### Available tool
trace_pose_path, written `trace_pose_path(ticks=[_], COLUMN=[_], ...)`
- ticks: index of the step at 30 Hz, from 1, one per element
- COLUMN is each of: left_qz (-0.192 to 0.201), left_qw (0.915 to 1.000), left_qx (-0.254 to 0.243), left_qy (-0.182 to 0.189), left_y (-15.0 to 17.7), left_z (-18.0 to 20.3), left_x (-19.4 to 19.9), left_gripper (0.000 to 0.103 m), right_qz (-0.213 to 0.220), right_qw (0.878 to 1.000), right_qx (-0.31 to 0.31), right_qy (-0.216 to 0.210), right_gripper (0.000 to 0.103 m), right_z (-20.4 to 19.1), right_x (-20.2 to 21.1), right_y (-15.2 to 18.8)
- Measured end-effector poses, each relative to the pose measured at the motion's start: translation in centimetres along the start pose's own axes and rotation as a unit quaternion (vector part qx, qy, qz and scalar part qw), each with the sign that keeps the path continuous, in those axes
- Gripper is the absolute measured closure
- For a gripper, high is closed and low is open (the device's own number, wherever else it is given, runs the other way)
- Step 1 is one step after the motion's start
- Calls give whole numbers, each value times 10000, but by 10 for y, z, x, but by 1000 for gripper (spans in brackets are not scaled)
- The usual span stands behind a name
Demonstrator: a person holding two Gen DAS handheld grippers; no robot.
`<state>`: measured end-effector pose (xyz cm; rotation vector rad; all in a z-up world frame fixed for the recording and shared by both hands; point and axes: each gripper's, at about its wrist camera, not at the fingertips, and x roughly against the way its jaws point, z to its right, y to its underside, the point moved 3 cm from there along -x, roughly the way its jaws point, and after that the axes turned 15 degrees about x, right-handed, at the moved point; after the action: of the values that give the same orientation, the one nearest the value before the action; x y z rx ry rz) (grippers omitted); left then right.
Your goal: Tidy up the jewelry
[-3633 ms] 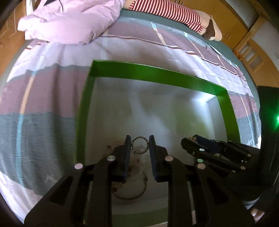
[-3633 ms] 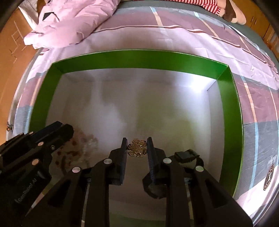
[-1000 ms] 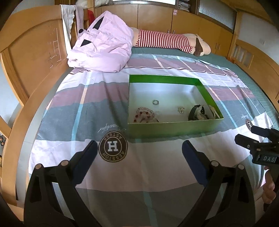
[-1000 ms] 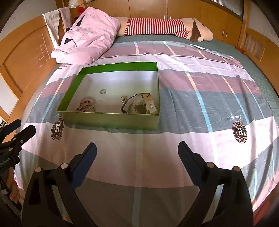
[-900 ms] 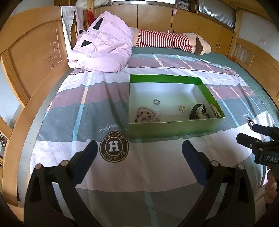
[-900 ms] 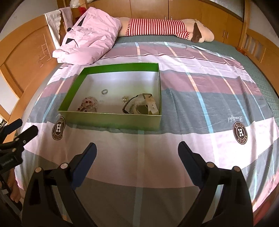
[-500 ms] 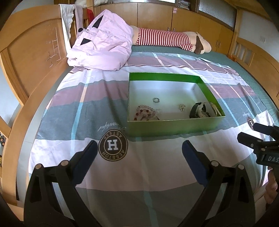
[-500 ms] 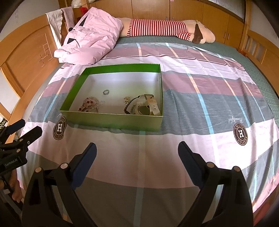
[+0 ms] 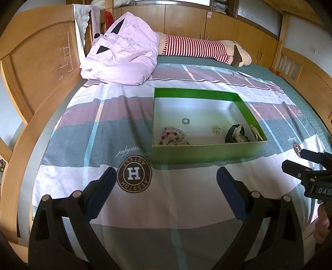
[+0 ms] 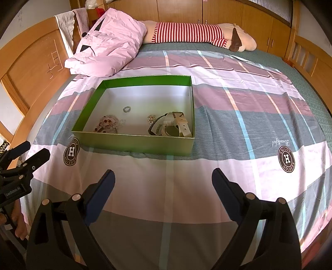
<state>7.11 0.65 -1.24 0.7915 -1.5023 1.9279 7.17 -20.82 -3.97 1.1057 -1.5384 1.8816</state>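
Note:
A green box [image 9: 207, 153] with a white floor sits on the bed; it also shows in the right wrist view [image 10: 132, 143]. Inside lie a beaded bracelet [image 9: 173, 136] [image 10: 108, 123], a small ring [image 9: 185, 120] [image 10: 126, 109], a small gold charm [image 9: 216, 130] [image 10: 151, 119] and watches with straps [image 9: 240, 134] [image 10: 172, 126]. My left gripper [image 9: 166, 187] is open and empty, held back over the bedspread in front of the box. My right gripper [image 10: 162, 184] is open and empty, also in front of the box.
A striped bedspread [image 10: 238, 116] covers the bed. A pink quilt [image 9: 124, 60] and a long striped plush pillow [image 9: 197, 48] lie at the far end. A wooden headboard [image 9: 37, 72] runs along the left, wardrobes [image 10: 207, 12] stand behind.
Both grippers let go of the ring and the charm inside the box, opened wide and pulled back. In the last second the views barely shift.

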Motion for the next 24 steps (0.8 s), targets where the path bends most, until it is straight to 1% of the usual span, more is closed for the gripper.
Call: trace_pose_path(ticks=[9, 17, 24], left_qz=[-33, -63, -37], left_qw=[10000, 10000, 10000], left_qx=[-15, 59, -40], left_qy=[67, -35, -66], left_y=[1, 3, 4], left_z=[1, -2, 1], left_x=[-1, -6, -5], left_gripper=[5, 5, 5], right_qz=[-1, -5, -36], right_qw=[10000, 10000, 9999], right_qx=[-11, 1, -9], right_qy=[-2, -54, -98], right_gripper=[9, 9, 9], right_z=[-1, -1, 0], right_x=[0, -1, -2], right_y=[0, 0, 1])
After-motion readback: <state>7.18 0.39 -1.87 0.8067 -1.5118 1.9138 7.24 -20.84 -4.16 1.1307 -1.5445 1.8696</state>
